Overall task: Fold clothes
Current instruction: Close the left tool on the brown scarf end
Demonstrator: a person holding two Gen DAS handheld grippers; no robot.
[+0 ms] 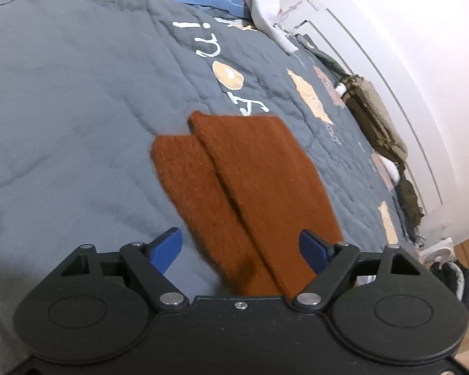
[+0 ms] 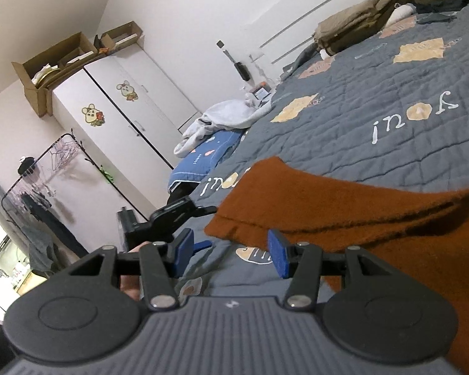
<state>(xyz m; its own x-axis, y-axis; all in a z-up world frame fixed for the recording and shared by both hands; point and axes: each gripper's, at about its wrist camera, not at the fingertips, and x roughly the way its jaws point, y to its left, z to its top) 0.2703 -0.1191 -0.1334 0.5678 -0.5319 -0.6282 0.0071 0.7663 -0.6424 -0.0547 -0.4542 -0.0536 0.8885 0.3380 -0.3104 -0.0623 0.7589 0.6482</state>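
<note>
Your left tool (image 1: 240, 243) and right tool (image 2: 231, 251) both stand with fingers apart, gripping nothing. The rust-brown knitted garment (image 1: 234, 187) lies flat on the grey quilted bed cover (image 1: 78, 93), two layers overlapping lengthwise, so its edges sit within easy reach.

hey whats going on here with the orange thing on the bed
A person holding a claw in each hand is folding a rust-orange knit garment on a grey quilted bedspread. The garment lies flat with one layer already folded over another. Both the left claw and the right claw are open and grip nothing, poised at the garment's near edge.
</note>
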